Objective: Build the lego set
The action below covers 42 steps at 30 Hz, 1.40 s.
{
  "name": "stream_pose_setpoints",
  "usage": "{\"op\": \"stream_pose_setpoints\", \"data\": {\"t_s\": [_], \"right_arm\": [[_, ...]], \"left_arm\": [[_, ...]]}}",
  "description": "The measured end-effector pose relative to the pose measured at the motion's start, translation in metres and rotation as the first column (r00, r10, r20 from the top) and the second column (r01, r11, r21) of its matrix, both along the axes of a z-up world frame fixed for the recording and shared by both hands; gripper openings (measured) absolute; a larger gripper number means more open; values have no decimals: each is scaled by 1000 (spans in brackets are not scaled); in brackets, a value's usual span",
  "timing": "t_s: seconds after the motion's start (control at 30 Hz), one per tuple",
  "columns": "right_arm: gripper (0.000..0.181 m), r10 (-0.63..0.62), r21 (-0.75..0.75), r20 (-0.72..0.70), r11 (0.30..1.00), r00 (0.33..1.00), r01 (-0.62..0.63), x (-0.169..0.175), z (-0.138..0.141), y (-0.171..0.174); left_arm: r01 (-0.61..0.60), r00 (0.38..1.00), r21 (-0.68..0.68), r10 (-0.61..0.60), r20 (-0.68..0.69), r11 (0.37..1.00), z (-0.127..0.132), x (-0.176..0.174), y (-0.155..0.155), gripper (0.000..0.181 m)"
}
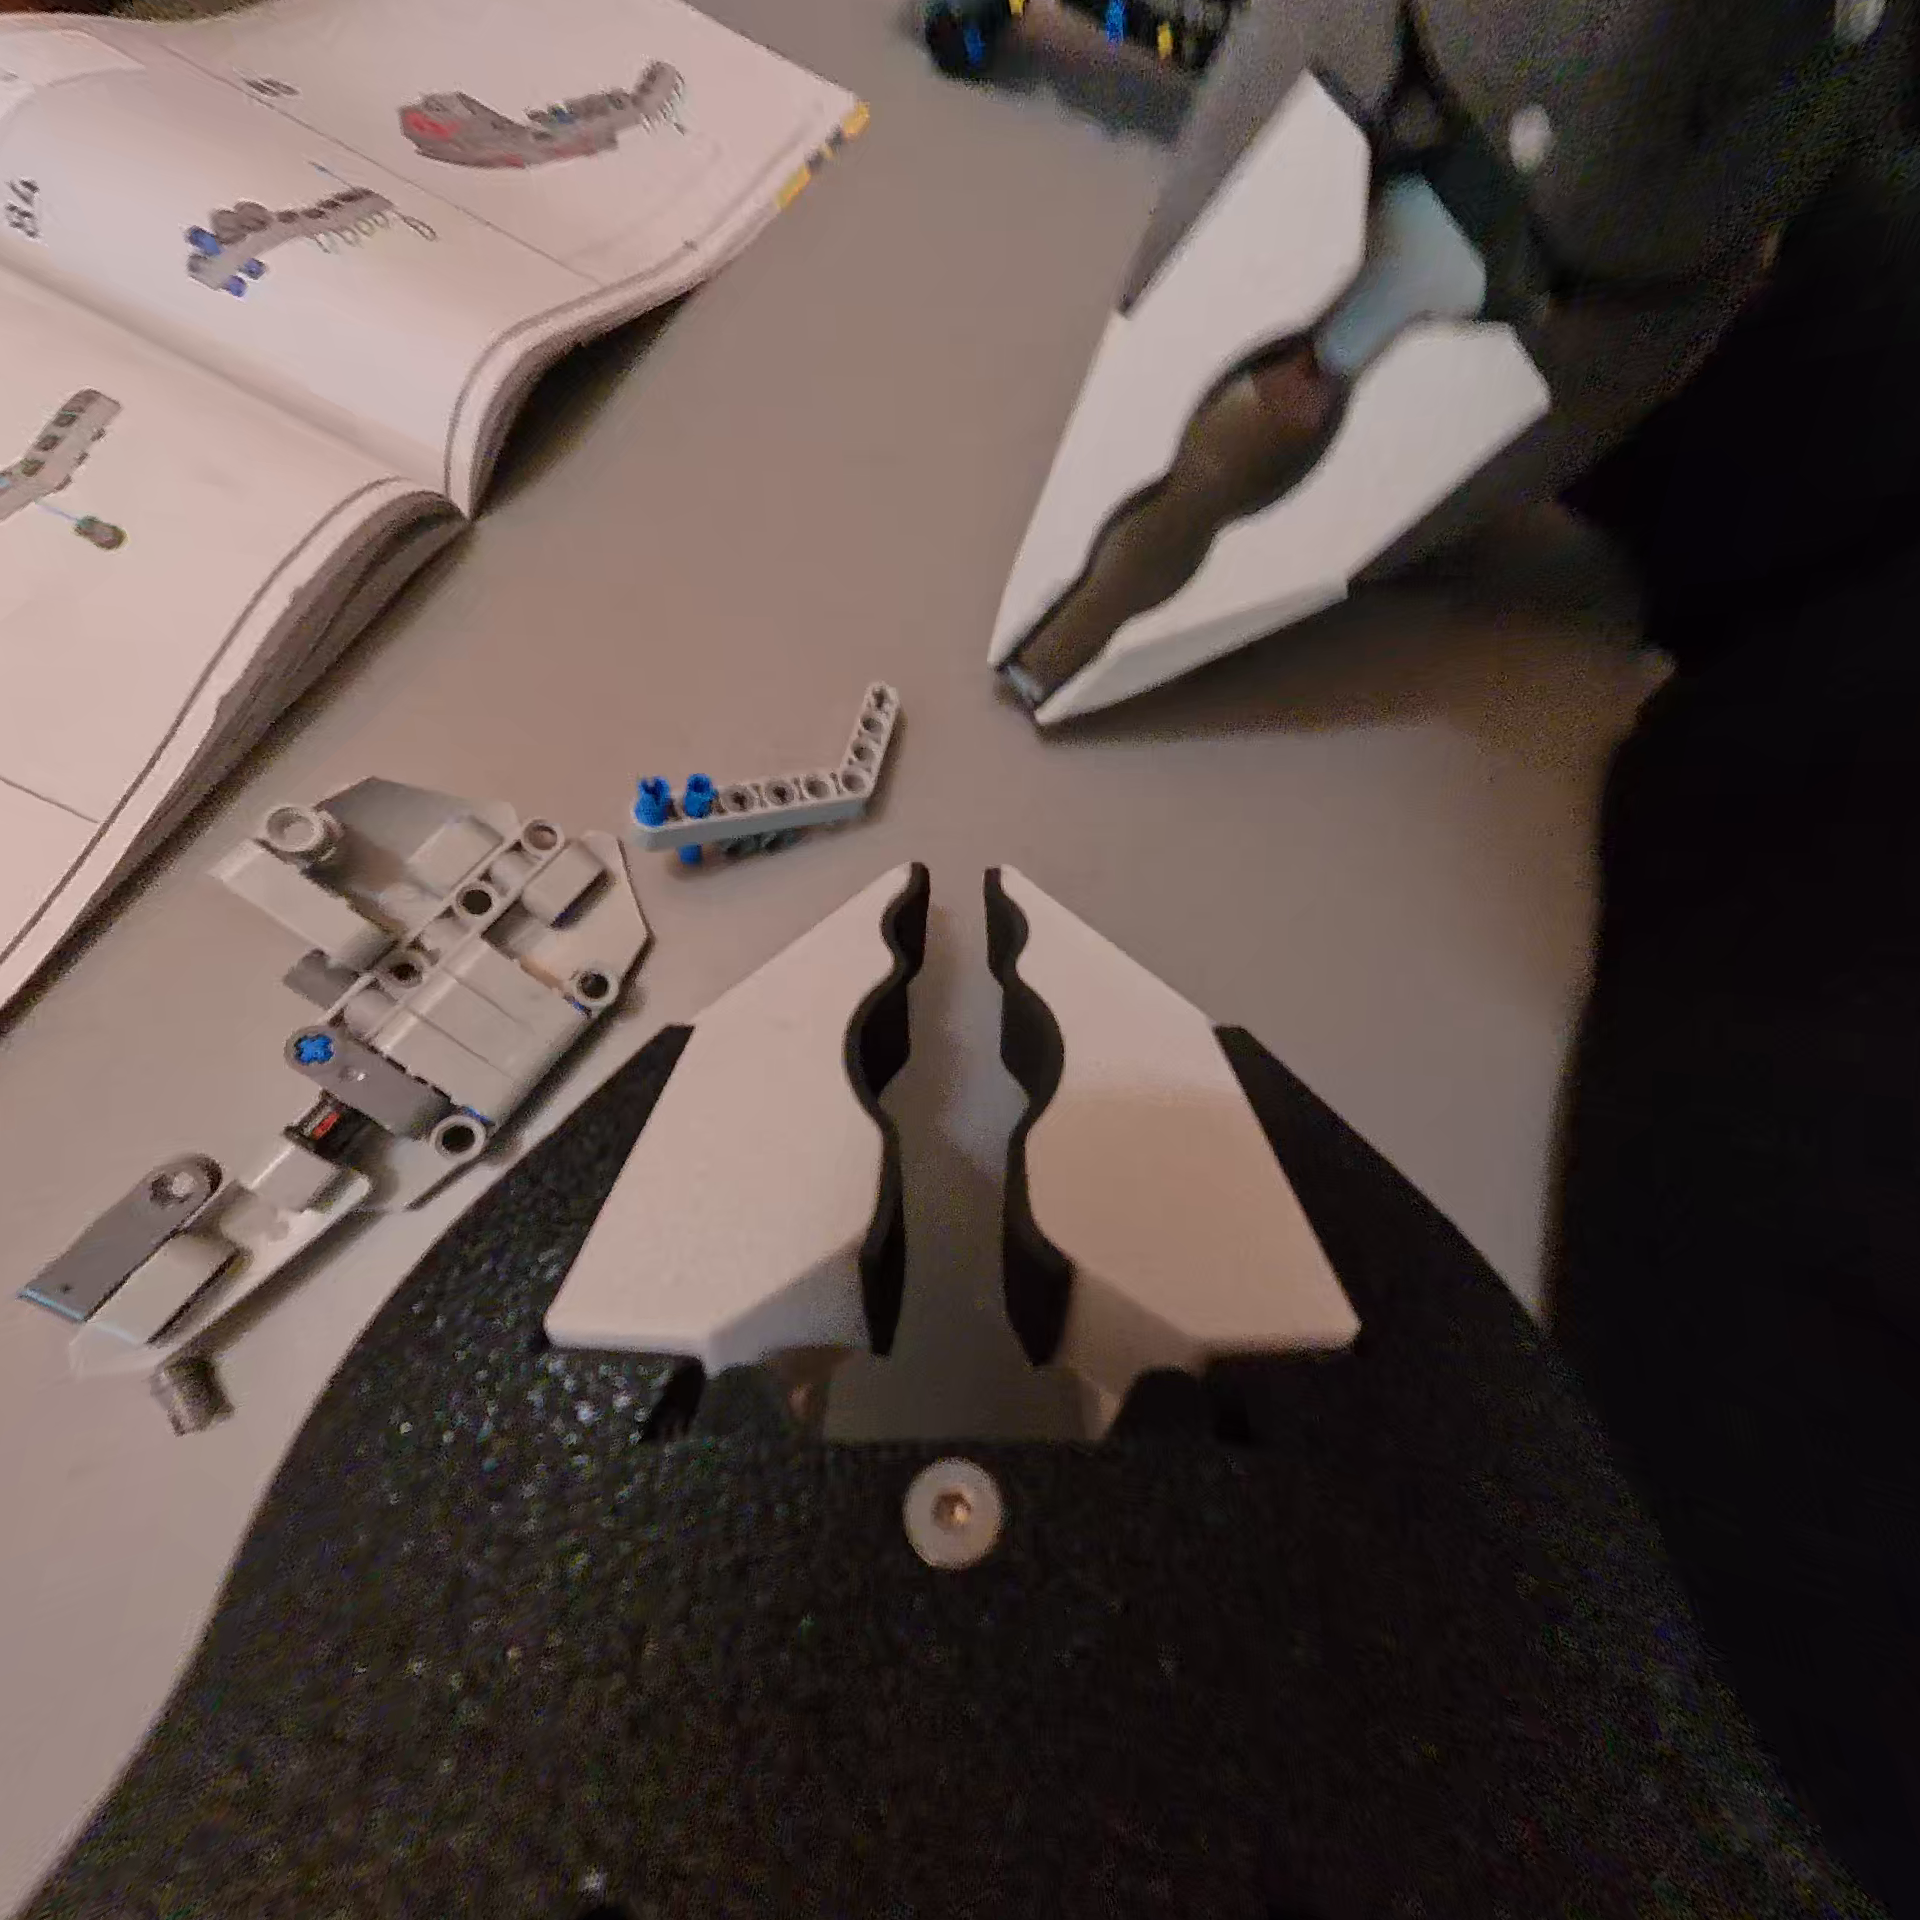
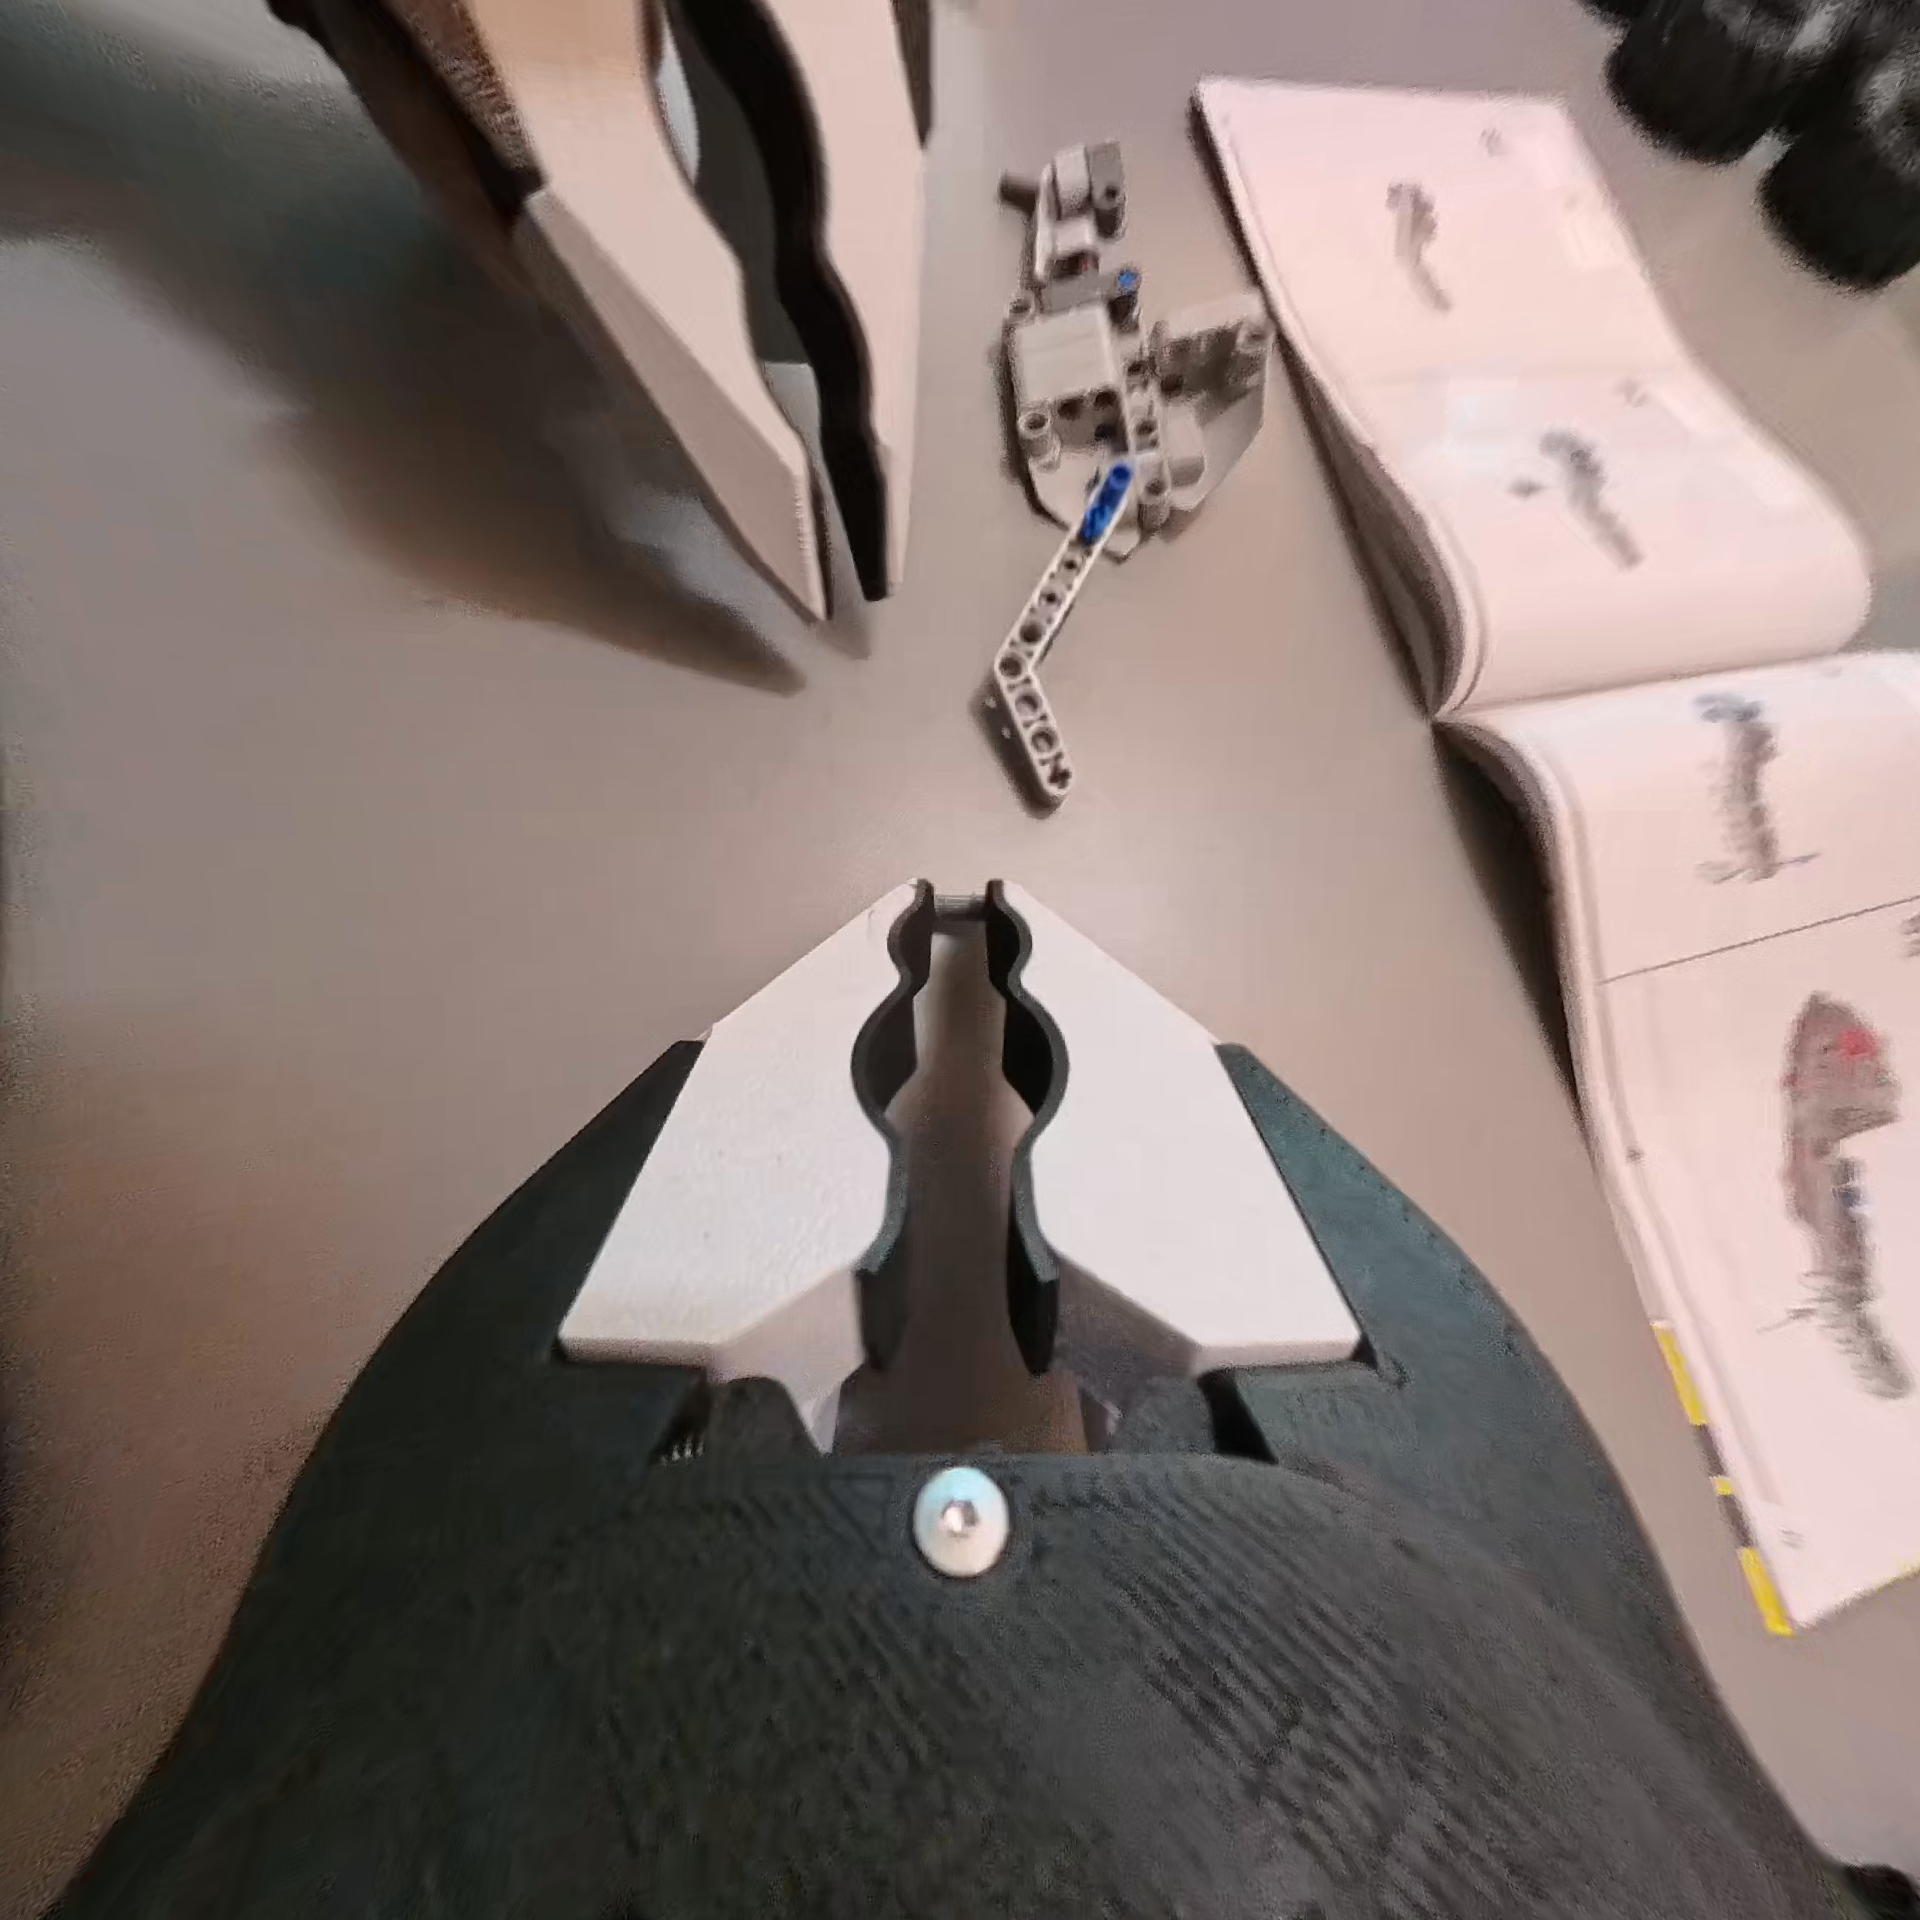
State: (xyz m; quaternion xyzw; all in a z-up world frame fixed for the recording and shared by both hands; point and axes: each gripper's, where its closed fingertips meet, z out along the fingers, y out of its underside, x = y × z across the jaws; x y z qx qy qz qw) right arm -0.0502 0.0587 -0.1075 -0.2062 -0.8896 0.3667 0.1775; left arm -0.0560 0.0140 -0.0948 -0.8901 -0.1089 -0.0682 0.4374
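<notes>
A grey bent beam [image 1: 774, 798] with two blue pins at one end lies on the grey table, just beyond my left gripper [image 1: 954, 878]. The left gripper is slightly open and empty. Left of it lies a larger grey panel assembly [image 1: 436, 977]. My right gripper [image 2: 956, 896] is shut on a small grey pin [image 2: 956, 902] at its tips and hovers a little short of the beam [image 2: 1034, 675]. The assembly [image 2: 1127, 395] lies beyond the beam. The right gripper [image 1: 1023, 694] also shows in the left wrist view, and the left gripper [image 2: 847, 608] in the right wrist view.
An open instruction booklet [image 1: 260, 312] lies at the back left of the table; it also shows in the right wrist view [image 2: 1558, 416]. A small dark piece [image 1: 189, 1392] lies near the assembly. Loose parts [image 1: 1039, 31] and black tyres [image 2: 1766, 104] sit at the far edge. My hands' fingertips stand some 6 cm from each other. From the left gripper's tips to the small dark piece [image 1: 189, 1392] is close to 12 cm. It turns up in the right wrist view [image 2: 1019, 180] as well.
</notes>
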Motion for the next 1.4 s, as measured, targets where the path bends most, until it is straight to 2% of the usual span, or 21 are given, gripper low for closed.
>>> {"op": "stream_pose_setpoints", "data": {"t_s": [0.13, 0.23, 0.37, 0.57, 0.7, 0.8, 0.97, 1.03, 1.1, 1.17, 1.23, 1.33, 1.4], "right_arm": [[8, 31, -17, -229, 999, 973, -36, -5, 23, -15], [8, 42, -34, -354, 998, 934, -58, -7, 39, -24], [8, 73, 5, -501, 997, 862, -81, -9, 55, -30], [7, 84, -53, -554, 989, 828, -135, -3, 69, -37], [7, 92, -150, -542, 967, 835, -204, 5, 80, -41], [7, 97, -190, -533, 954, 841, -231, 9, 84, -42], [8, 121, -187, -521, 949, 845, -252, 12, 81, -46], [16, 136, -212, -475, 941, 870, -263, 13, 78, -48], [25, 146, -262, -392, 929, 908, -263, 15, 74, -46], [25, 133, -334, -297, 913, 946, -234, 15, 74, -40], [17, 80, -406, -179, 902, 981, -147, 7, 71, -34], [17, 31, -455, -44, 889, 999, -47, 0, 64, -33], [19, 33, -466, 7, 884, 999, -26, -1, 59, -37]], "left_arm": [[-62, 977, 170, 25, 210, 984, 25, -2, 13, 10], [-79, 943, 210, 5, 332, 975, 34, -2, 16, 13], [-65, 906, 243, -45, 422, 968, 43, 4, 17, 12], [-38, 846, 324, -143, 514, 945, 56, 12, 18, 10], [-26, 742, 415, -261, 618, 909, 68, 22, 16, 7], [-33, 714, 440, -287, 639, 898, 70, 23, 17, 3], [14, 745, 418, -289, 602, 908, 65, 29, 16, 1], [37, 803, 395, -263, 535, 918, 60, 27, 16, 1], [48, 867, 362, -219, 448, 931, 54, 20, 14, 1], [63, 927, 340, -182, 329, 938, 51, 11, 11, 2], [92, 969, 336, -161, 185, 937, 51, 6, 10, 2], [135, 989, 347, -147, 6, 928, 55, 4, 11, 1], [145, 989, 369, -134, -56, 918, 59, 4, 13, 1]]}}
